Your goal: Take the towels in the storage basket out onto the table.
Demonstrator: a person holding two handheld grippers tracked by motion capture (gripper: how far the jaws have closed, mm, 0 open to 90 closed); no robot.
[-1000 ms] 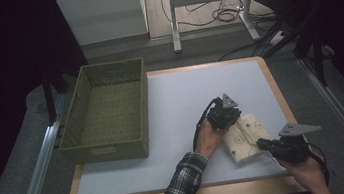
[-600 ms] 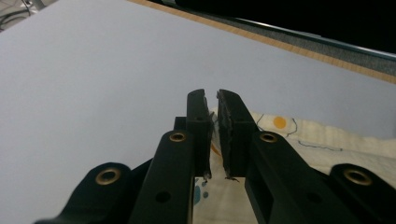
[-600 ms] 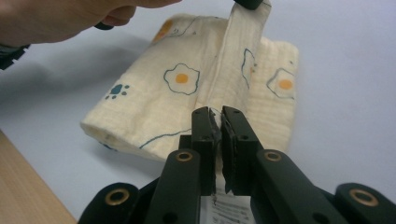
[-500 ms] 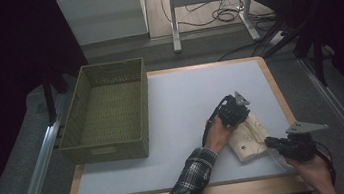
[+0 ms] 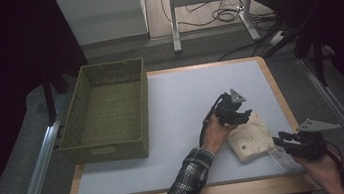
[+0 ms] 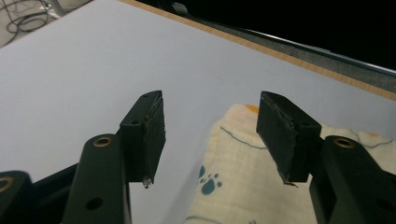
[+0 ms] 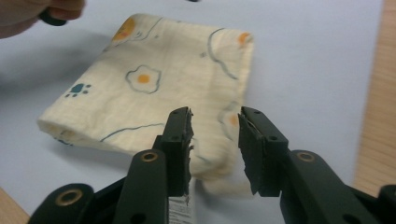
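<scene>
Pale grey mat on a wood-edged table (image 5: pixel 267 72), dark floor and cables behind it. Over on the left sat a green woven basket (image 5: pixel 106 113), and as far as I could see it had nothing inside. Well to its right, the left gripper (image 5: pixel 241 116) hovered at the far edge of a folded cream cloth (image 5: pixel 249 139) printed with fried eggs and paw prints; its fingers (image 6: pixel 145 135) were spread wide, holding nothing, the cloth's corner lying between and below them. The right gripper (image 5: pixel 282 139) sat at the cloth's near edge, fingers (image 7: pixel 180 147) partly apart with the cloth's edge just past their tips, not pinched.
</scene>
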